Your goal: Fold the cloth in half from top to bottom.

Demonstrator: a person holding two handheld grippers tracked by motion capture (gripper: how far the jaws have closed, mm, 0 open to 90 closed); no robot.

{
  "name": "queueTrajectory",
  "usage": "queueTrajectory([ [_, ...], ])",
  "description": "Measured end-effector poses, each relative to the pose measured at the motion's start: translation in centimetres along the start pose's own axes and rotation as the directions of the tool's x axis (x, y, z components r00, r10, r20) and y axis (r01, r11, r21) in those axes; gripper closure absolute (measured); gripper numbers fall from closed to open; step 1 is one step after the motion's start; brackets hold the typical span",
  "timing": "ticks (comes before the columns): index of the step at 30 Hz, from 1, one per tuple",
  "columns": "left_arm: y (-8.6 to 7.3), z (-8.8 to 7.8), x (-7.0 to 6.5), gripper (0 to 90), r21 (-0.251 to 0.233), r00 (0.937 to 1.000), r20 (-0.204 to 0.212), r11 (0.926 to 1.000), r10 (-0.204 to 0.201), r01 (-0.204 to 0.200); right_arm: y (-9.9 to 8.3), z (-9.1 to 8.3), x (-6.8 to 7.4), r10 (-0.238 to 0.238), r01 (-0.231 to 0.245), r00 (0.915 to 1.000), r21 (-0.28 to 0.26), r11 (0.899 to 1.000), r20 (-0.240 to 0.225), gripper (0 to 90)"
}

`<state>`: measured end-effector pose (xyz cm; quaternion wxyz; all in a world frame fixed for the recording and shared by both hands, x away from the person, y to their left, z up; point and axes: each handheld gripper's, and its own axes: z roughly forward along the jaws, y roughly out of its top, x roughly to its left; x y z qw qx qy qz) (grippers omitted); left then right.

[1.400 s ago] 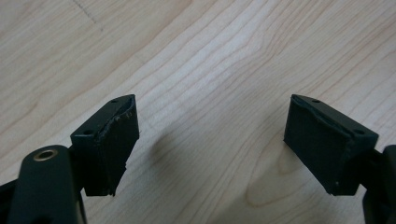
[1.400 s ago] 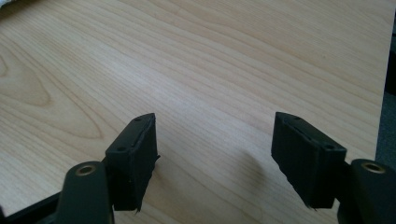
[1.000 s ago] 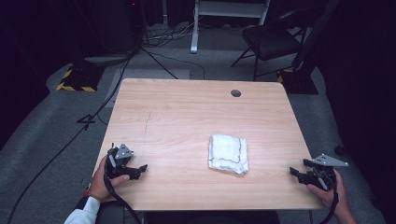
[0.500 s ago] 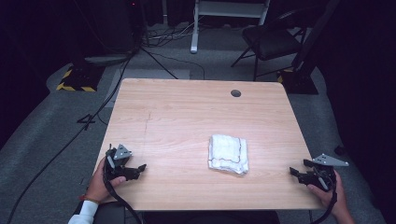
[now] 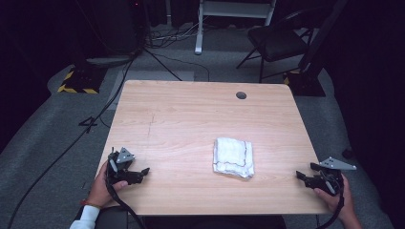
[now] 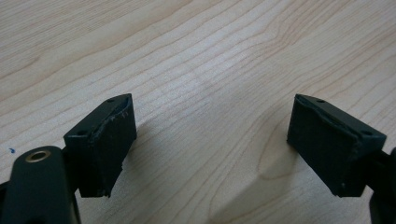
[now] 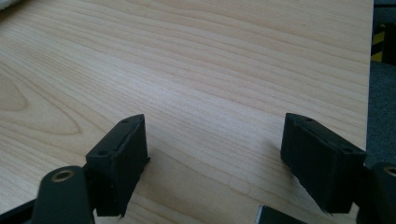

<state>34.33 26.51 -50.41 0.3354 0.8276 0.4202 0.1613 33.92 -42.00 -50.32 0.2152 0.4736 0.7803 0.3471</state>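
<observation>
One folded white cloth with a dark trim line [image 5: 233,157] lies right of centre on the pale wooden surface [image 5: 181,119], well apart from both grippers. It looks soft, light and limp, so pinch a corner or folded edge. The left gripper [image 5: 141,172] and right gripper [image 5: 299,175] have fingers wide, holding nothing. Bare wood surrounds the cloth; the near edge is close.

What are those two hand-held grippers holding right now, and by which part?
Nothing. The left hand-held gripper and right hand-held gripper both stand open over bare table; the folded white cloth lies untouched between them.
</observation>
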Motion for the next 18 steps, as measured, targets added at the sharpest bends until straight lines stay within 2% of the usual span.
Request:
queueTrajectory([
  [18, 0.06, 0.07, 0.01, 15.2, 0.001, 1.0, -0.003, 1.0, -0.006, 0.006, 0.0, 0.0, 0.0, 0.0, 0.0, 1.0, 0.0, 1.0, 0.0, 23.2],
])
